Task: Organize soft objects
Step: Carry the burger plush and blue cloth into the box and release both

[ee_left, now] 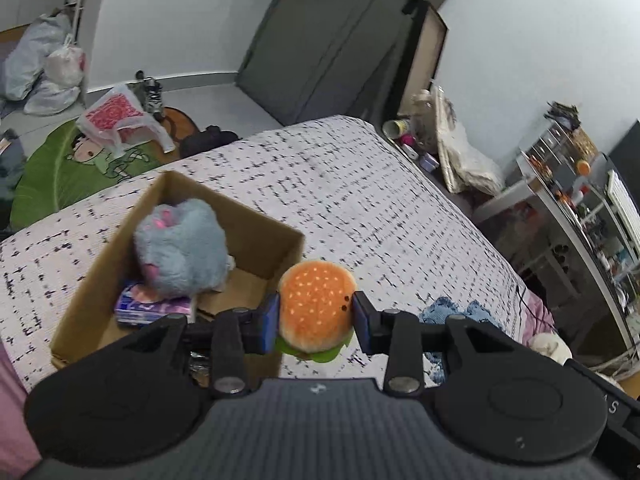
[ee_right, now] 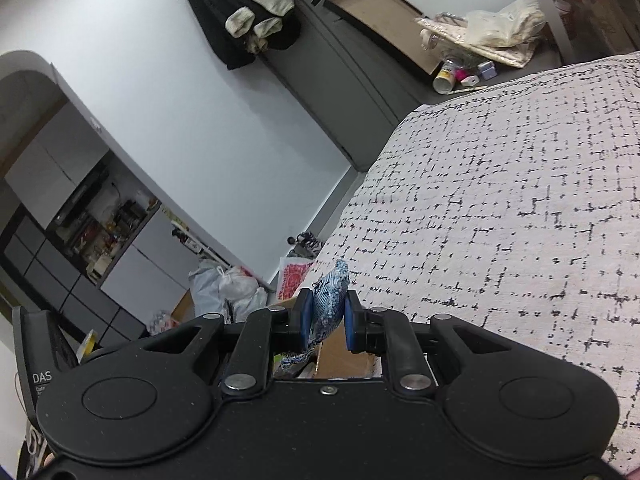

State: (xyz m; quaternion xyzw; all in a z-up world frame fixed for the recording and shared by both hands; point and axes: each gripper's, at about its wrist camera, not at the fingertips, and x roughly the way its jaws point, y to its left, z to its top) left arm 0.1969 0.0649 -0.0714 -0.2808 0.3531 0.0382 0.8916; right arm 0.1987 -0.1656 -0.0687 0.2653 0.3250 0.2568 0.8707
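Across the bed (ee_left: 400,208) lay a white cover with short black dashes, and on it stood an open cardboard box (ee_left: 256,222). My left view showed the inside of this box: a fluffy grey-blue plush toy (ee_left: 180,248) with pink parts rested on a purple-blue packet (ee_left: 152,308). My left gripper (ee_left: 316,314) was clenched on a small plush hamburger (ee_left: 316,304), its blue pads (ee_left: 271,314) pressing the orange bun from both sides, with the green lettuce edge showing below. The hamburger hung just beside the near right corner of the box, above the cover. Right of it a blue knitted piece (ee_left: 456,312) lay on the bed.

My right view did not show the toy or the packet; it showed only a brown strip of cardboard (ee_right: 340,356) under my fingers, probably the same box, but I could not be sure. My right gripper (ee_right: 326,320) was closed on a thin blue-and-white patterned fabric piece (ee_right: 330,300), which stood up between the pads. Only this view showed the dark clothes (ee_right: 244,8) hanging on the wall and the kitchen shelves (ee_right: 100,232) behind the arch.
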